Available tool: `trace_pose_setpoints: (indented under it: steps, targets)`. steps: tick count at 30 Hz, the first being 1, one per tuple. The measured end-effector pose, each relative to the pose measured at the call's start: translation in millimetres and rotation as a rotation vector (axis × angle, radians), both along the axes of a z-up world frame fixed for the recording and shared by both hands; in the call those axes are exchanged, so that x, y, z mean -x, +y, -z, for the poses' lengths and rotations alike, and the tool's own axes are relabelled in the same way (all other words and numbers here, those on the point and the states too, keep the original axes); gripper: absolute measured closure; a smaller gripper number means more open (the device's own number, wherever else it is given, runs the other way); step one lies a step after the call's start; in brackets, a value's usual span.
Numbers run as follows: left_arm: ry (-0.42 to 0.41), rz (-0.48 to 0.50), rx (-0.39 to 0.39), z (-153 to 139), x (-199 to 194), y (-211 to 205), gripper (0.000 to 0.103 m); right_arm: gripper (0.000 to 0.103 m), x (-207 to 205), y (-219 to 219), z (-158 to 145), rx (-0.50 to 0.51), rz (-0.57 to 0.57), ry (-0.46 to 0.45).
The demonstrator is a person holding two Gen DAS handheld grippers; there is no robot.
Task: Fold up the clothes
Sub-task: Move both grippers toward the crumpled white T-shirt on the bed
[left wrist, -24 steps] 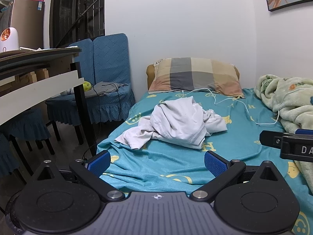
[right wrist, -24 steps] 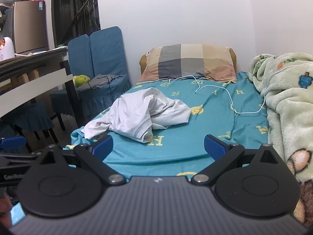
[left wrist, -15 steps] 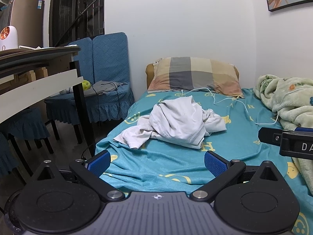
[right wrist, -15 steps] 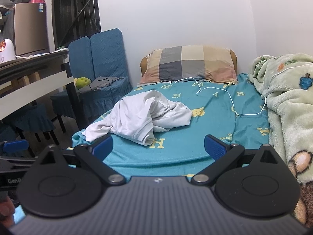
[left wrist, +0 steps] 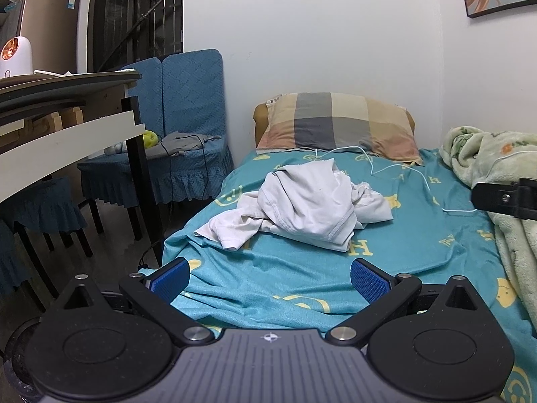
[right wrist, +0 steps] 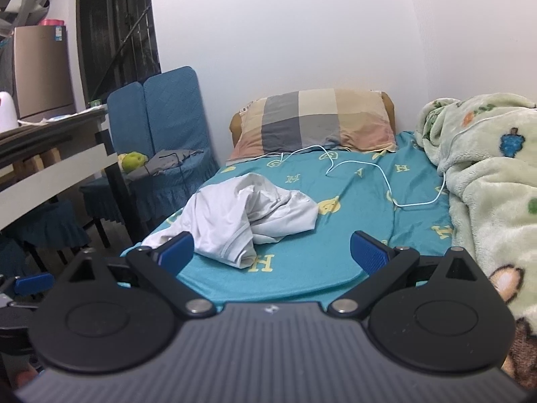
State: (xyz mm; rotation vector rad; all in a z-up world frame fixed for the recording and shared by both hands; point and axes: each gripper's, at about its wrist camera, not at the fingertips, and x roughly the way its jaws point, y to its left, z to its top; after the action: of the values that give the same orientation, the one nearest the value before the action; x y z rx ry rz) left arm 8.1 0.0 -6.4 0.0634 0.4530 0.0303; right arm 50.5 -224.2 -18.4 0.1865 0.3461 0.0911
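A crumpled white garment [left wrist: 302, 208] [right wrist: 248, 216] lies in a heap in the middle of the bed, on the teal sheet [left wrist: 268, 278] [right wrist: 355, 235]. My left gripper [left wrist: 270, 278] stands open over the bed's near end, well short of the garment, with nothing between its blue pads. My right gripper [right wrist: 272, 253] is open too, with only the sheet showing between its fingers. Its left fingertip [right wrist: 176, 250] overlaps the garment's near edge in the view. The right gripper's black body shows at the right edge of the left wrist view.
A checked pillow [left wrist: 339, 124] leans at the head of the bed. A white cable [right wrist: 386, 181] trails across the sheet. A pale green fleece blanket [right wrist: 486, 184] is piled along the right side. Left of the bed stand blue-covered chairs [left wrist: 188, 127] and a table [left wrist: 67, 127].
Both grippers have moved a little forward towards the bed. The right wrist view now looks slightly higher and nearer the garment. Both jaws stay wide.
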Motion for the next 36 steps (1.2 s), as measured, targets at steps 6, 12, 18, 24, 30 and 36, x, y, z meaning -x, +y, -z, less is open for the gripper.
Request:
trace_pose_setpoints:
  steps: [6,12,18,24,30,36]
  targets:
    - [-0.023,0.002,-0.027,-3.0,7.9,-3.9,0.000,0.002,3.5,-3.2,-2.2,-0.017,-0.006,0.006]
    - [-0.020,0.000,-0.057,-3.7,9.3,-8.9,0.000,0.002,8.1,-11.0,-3.3,-0.034,0.019,0.002]
    - [-0.024,0.000,-0.042,-6.1,10.6,-6.7,0.000,0.002,8.8,-14.1,-3.2,-0.044,0.026,0.005]
    - [-0.025,0.011,-0.026,-5.9,9.8,-4.7,0.000,0.001,8.7,-13.4,-1.8,-0.035,0.026,0.006]
    - [-0.020,0.023,-0.006,-5.4,7.2,-2.8,0.000,0.001,7.9,-13.2,-1.2,-0.036,0.014,0.008]
    - [0.000,0.048,0.014,-2.0,-7.5,-5.3,0.000,0.001,10.6,-16.2,-2.5,-0.022,0.049,0.005]
